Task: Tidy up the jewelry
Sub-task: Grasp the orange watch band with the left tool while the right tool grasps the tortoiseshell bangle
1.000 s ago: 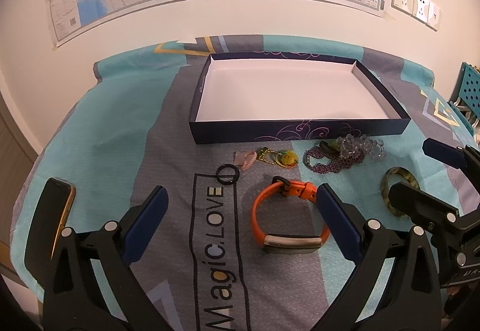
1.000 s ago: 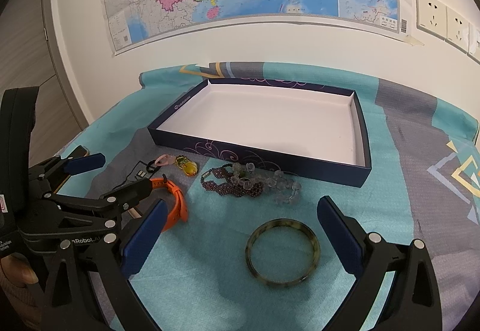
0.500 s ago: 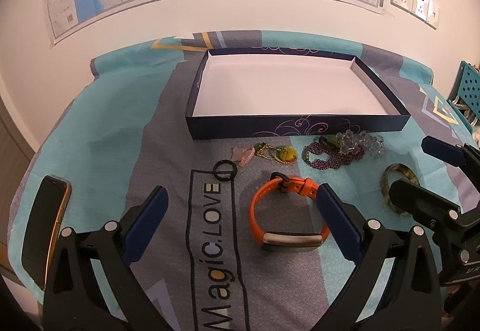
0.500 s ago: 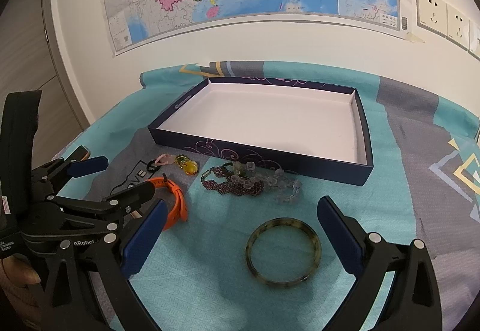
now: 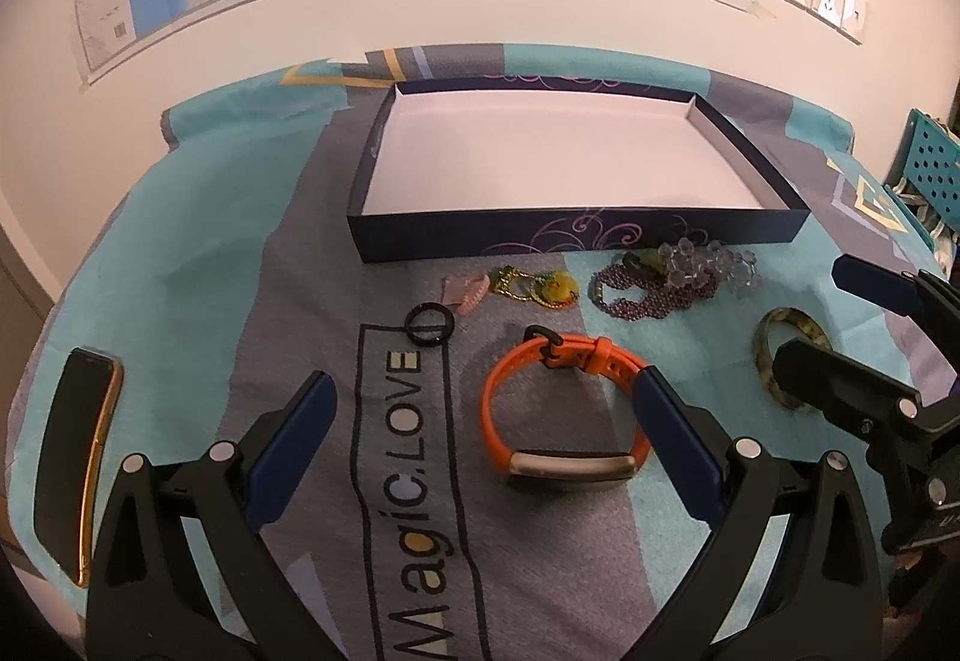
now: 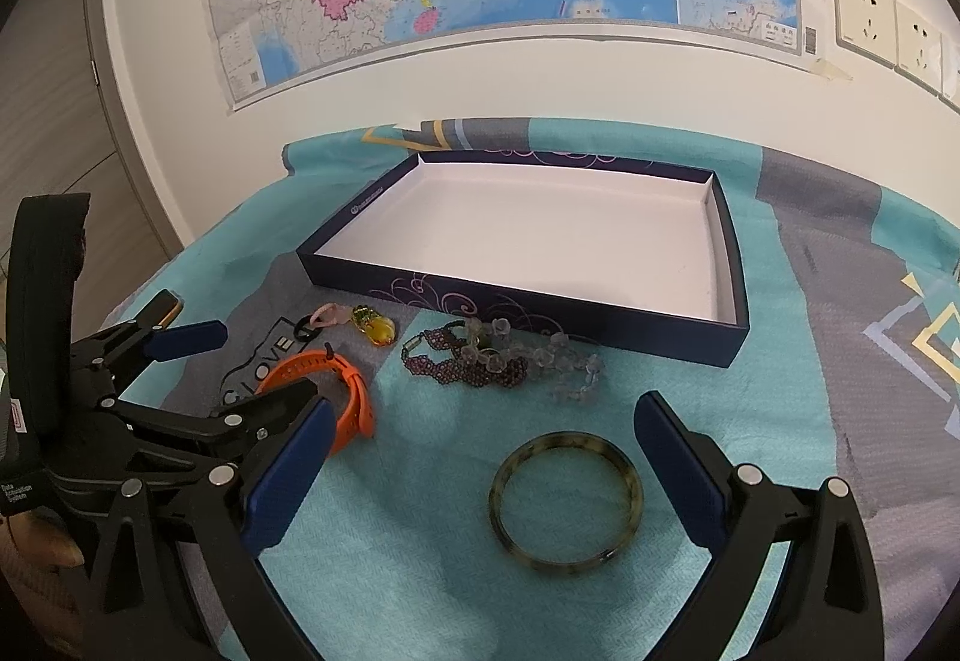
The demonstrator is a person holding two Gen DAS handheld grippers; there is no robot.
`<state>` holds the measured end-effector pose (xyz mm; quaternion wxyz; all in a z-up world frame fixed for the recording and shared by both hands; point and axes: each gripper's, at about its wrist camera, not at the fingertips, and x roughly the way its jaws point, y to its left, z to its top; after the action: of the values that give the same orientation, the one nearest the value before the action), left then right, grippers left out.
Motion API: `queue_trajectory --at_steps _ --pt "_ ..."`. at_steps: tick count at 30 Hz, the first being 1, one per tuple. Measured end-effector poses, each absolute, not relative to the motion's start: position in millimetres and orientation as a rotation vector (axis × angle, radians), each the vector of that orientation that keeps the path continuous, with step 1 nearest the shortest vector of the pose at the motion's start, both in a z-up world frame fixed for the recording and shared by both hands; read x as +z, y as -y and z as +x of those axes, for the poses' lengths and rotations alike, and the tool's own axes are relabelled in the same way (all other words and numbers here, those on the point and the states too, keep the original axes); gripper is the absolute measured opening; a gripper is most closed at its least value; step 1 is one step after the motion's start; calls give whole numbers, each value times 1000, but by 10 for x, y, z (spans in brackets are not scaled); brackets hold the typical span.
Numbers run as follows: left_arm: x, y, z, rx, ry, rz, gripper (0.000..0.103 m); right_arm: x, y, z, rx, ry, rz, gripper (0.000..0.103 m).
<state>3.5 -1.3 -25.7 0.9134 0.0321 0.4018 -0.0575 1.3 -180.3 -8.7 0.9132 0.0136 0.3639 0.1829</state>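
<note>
Before the navy tray [image 5: 576, 235], both tongs gape; bangle [image 6: 567, 505] perhaps touches nothing.

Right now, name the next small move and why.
Probably lower the open right gripper over the mottled bangle and close. It lies between the fingers, the box holds nothing, and the open left gripper frames the orange watch band.
</note>
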Motion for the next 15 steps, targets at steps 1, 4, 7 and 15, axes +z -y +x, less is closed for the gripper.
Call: queue_trajectory --at_steps 1,4,7,15 --pt "-264 9 38 -125 -831 65 97 -92 1814 15 380 -753 33 96" --pt "-283 -20 54 -142 -843 57 97 -108 1854 13 383 -763 42 92" --pt "-296 -69 79 -170 -855 42 89 -139 1929 28 368 -779 40 87" --pt "-348 -119 201 -257 -896 21 65 -298 2186 116 335 -865 49 62"
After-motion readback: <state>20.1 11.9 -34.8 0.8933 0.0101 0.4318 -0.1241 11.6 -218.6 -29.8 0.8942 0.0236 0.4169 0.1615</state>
